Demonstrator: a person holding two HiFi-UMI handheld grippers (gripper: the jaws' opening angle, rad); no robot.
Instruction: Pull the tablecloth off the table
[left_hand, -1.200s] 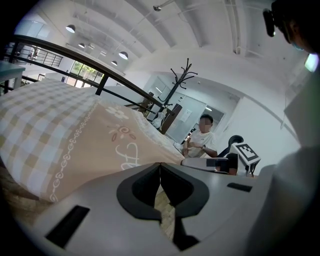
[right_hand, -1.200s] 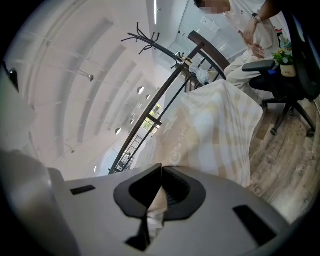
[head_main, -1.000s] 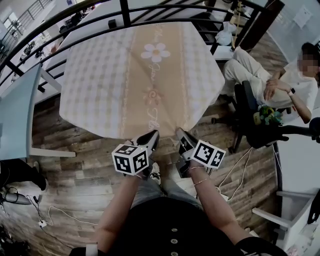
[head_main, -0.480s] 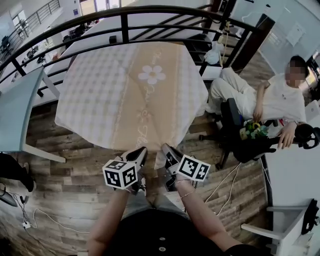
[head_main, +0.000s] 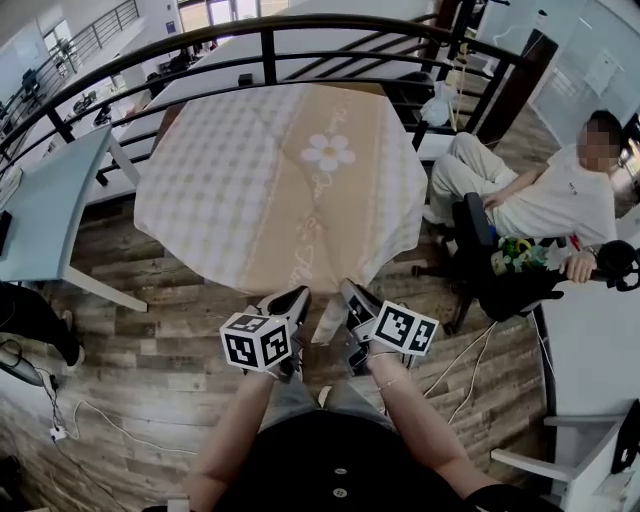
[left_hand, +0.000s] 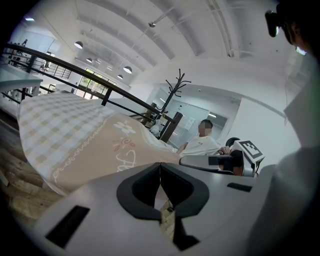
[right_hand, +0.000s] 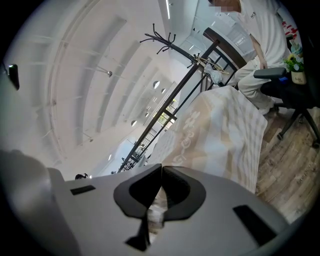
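A beige checked tablecloth (head_main: 280, 190) with a tan middle band and a white flower covers the table below the head view. Its near hem hangs down toward me. My left gripper (head_main: 297, 298) is shut on that hem, and cloth shows pinched between its jaws in the left gripper view, tablecloth (left_hand: 95, 145) stretching away beyond left gripper (left_hand: 160, 172). My right gripper (head_main: 350, 292) is shut on the hem a little to the right. In the right gripper view the tablecloth (right_hand: 220, 135) drapes ahead of the right gripper (right_hand: 161, 175).
A black railing (head_main: 300, 30) curves behind the table. A seated person (head_main: 540, 200) and a black office chair (head_main: 490, 270) are at the right. A grey desk (head_main: 40, 220) stands at the left. Cables (head_main: 90, 425) lie on the wooden floor.
The view has swayed, first left then back right. Both grippers stay shut on the cloth's near hem, close to my body. Whether the cloth has slid I cannot tell.
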